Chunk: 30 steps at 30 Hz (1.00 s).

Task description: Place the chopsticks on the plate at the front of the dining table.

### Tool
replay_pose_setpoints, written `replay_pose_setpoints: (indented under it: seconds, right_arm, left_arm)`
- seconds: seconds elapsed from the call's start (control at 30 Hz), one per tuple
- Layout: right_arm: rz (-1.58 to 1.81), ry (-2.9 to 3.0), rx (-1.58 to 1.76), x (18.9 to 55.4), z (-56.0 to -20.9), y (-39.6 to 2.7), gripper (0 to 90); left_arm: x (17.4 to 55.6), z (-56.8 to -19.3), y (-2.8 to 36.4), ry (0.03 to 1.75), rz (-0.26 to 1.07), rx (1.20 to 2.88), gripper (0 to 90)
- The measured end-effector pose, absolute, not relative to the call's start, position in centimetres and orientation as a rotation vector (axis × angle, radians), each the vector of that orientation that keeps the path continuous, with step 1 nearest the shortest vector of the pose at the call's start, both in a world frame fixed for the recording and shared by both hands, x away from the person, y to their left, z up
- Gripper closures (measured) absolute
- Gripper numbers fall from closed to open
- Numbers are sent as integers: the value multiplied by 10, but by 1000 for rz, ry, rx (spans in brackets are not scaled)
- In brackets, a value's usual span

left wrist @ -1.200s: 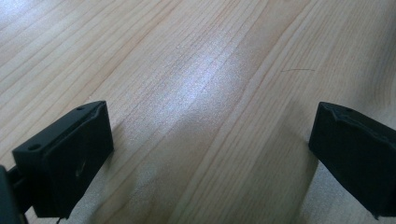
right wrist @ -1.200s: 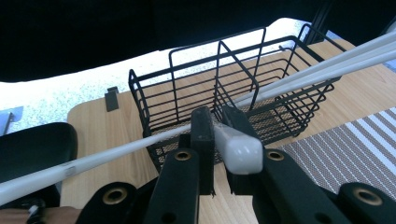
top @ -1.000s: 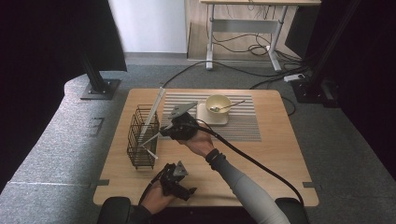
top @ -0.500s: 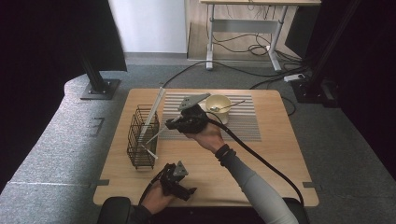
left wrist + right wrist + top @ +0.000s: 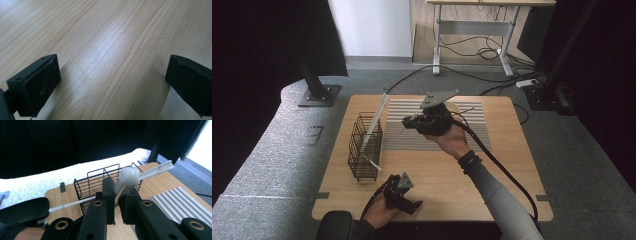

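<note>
Clearly the right gripper (image 5: pixel 117 195) has its jaws clamped on a white spoon (image 5: pixel 127 178), whose bowl sticks up just past the fingertips, above the wire basket (image 5: pixel 364 145). From the high view the spoon is too small to make out, probably hidden behind the gripper. The left gripper (image 5: pixel 112 82) rests wide open with nothing in it on the table (image 5: pixel 105 37). Compared with a second ago, the right gripper is higher and farther from the basket; the left has not moved.

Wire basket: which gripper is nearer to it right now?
Hard to separate in the high view. The left gripper sits low on the table just right of the wire basket's near end. The right gripper, shut on a white spoon, is raised beside its far end.
</note>
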State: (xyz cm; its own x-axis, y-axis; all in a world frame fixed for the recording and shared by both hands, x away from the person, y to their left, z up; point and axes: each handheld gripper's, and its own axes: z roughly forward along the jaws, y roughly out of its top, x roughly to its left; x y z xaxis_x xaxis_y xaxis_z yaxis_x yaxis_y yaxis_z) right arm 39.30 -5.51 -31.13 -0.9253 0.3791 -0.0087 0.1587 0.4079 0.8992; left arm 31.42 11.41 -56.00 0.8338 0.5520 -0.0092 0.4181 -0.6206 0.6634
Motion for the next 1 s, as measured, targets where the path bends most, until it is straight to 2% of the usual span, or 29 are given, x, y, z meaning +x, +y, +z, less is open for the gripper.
replay_pose_setpoints:
  seconds: [0.5,0.83,1.0]
  right_arm:
    - [1483,2398,508,383,-307,-99,826]
    - [1479,2398,537,376,-329,-122,827]
    - [1460,2401,542,372,-339,-128,827]
  left_arm:
    - [316,-560,113,710,257,2328,0]
    - [317,-559,113,693,252,2330,1]
    - [319,-557,112,680,236,2322,35]
